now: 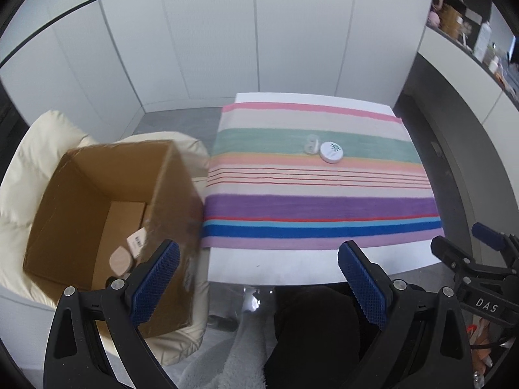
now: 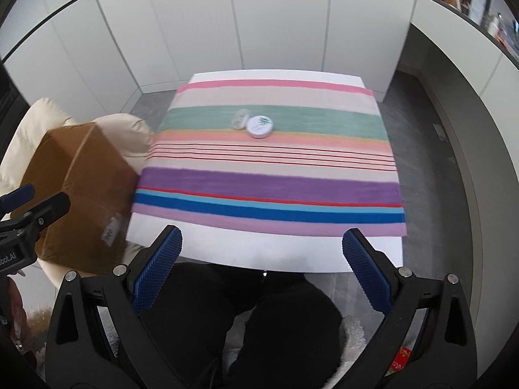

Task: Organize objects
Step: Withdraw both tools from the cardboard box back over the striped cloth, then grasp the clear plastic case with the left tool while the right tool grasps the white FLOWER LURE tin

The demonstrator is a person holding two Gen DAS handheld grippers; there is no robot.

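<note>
Both grippers [image 1: 258, 253] [image 2: 262, 240] agape; tin [image 1: 331, 152] on cloth [image 1: 318, 207].

We see a woven, matt striped cloth [image 2: 269, 175] over a smooth white table [image 2: 259, 253]. The box [image 1: 107, 207] is brown cardboard — dull, with glossy tape. The round tin [image 1: 331, 152] looks smooth white; the small piece [image 1: 311, 144] beside it, clear plastic. Gripper pads [image 1: 363, 287] — blue, knurled rubber on black matt plastic.

A round white tin [image 1: 331, 152] lies on the striped cloth [image 1: 318, 207] covering the white table [image 1: 292, 265], touching a small clear plastic piece [image 1: 311, 145] on its left. The open cardboard box [image 1: 107, 214] (small items inside) sits left of the table, on a cream cushioned chair [image 1: 39, 149].
</note>
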